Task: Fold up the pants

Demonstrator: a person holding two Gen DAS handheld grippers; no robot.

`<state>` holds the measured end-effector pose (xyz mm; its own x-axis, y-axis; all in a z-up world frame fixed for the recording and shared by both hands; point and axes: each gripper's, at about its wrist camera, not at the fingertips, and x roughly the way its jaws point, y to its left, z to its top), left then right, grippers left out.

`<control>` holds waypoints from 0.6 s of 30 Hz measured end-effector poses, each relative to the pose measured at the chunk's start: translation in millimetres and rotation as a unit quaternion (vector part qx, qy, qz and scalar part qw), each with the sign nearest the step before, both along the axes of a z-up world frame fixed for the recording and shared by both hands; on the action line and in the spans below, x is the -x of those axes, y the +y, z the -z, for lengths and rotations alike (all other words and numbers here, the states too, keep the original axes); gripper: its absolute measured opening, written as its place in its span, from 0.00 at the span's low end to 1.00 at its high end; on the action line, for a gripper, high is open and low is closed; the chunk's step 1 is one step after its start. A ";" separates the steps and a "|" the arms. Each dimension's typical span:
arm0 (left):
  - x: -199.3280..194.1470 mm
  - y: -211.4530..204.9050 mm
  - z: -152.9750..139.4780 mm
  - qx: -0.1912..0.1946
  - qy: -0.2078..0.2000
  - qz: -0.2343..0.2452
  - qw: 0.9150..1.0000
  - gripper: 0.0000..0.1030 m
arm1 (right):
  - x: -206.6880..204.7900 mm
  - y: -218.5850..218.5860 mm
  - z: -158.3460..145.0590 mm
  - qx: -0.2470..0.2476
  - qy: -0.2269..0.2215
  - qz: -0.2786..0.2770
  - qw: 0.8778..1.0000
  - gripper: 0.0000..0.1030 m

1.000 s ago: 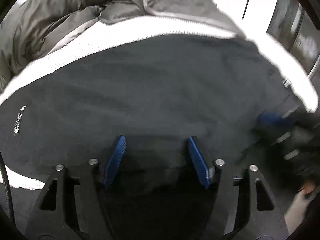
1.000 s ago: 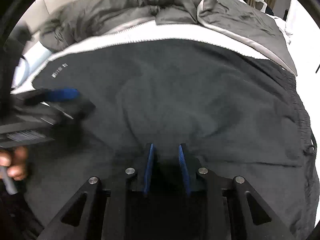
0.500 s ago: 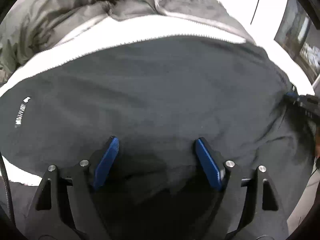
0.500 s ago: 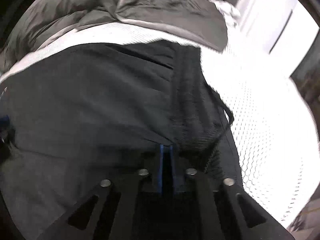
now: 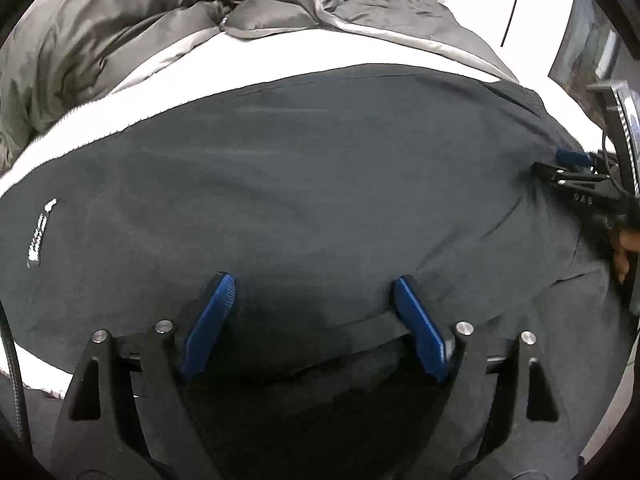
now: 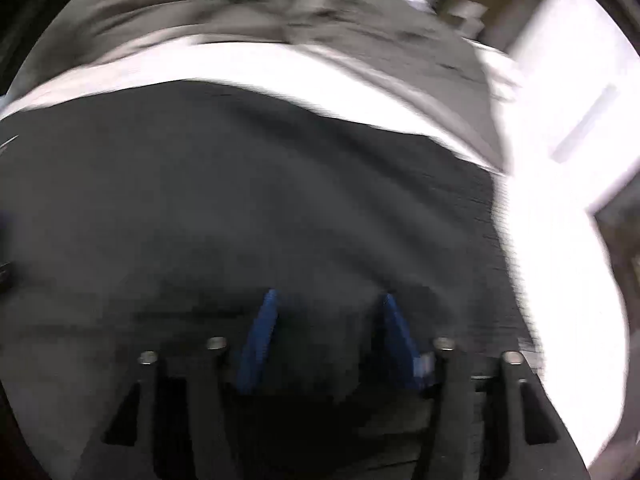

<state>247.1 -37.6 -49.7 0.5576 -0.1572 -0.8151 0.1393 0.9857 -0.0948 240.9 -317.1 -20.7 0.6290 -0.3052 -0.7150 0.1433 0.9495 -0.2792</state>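
Currently the pants (image 5: 312, 184) lie flat, long axis crosswise, under both just-opened, empty grippers, left (image 5: 312, 320) mid-edge, right (image 6: 328, 332) near the waistband.

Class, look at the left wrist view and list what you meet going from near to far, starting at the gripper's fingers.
left gripper → black pants → white bed sheet → grey quilted blanket

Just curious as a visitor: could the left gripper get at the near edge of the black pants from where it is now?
Probably yes. The left gripper is open right above the pants, and nothing lies between.
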 end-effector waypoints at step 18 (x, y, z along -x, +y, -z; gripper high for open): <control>135.4 78.6 -29.6 0.022 -0.055 -0.035 0.998 0.83 | 219.3 32.3 23.7 -0.072 -0.072 -0.041 0.994 0.99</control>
